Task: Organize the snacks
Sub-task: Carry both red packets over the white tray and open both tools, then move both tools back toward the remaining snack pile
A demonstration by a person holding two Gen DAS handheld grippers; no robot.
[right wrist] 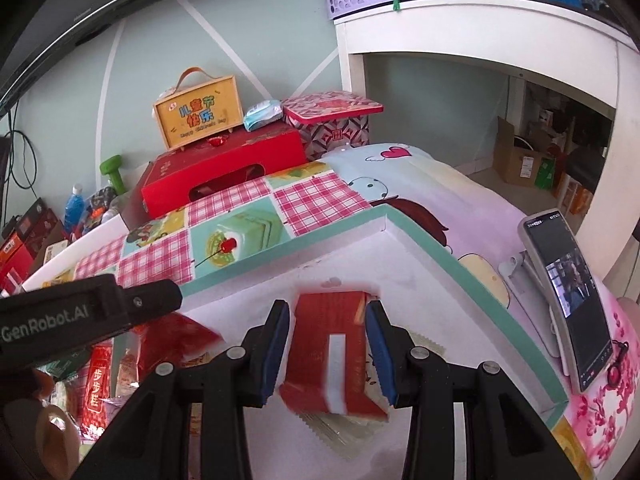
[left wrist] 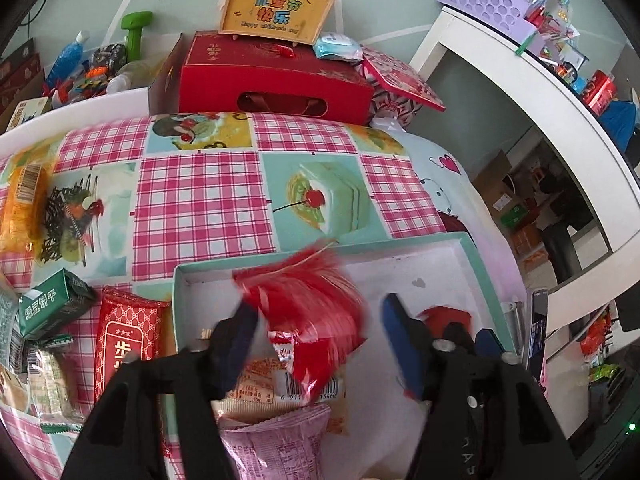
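Observation:
A shallow white tray with a teal rim (left wrist: 476, 264) (right wrist: 416, 240) lies on the patterned cloth. In the left wrist view my left gripper (left wrist: 320, 340) is open above the tray; a blurred red snack packet (left wrist: 308, 312) lies between its fingers, over an orange packet (left wrist: 256, 384) and a pink packet (left wrist: 276, 444). In the right wrist view my right gripper (right wrist: 328, 352) is open over the tray, and a blurred red snack box with a white stripe (right wrist: 332, 356) sits between its blue pads (right wrist: 276, 352), not clamped. The left gripper's body (right wrist: 80, 316) crosses that view at left.
Loose snacks lie left of the tray: a red packet (left wrist: 124, 340), a green box (left wrist: 52, 304), a yellow packet (left wrist: 24, 204). Red gift boxes (left wrist: 276, 76) and a yellow case (left wrist: 276, 8) stand at the back. A phone on a stand (right wrist: 568, 296) stands right of the tray.

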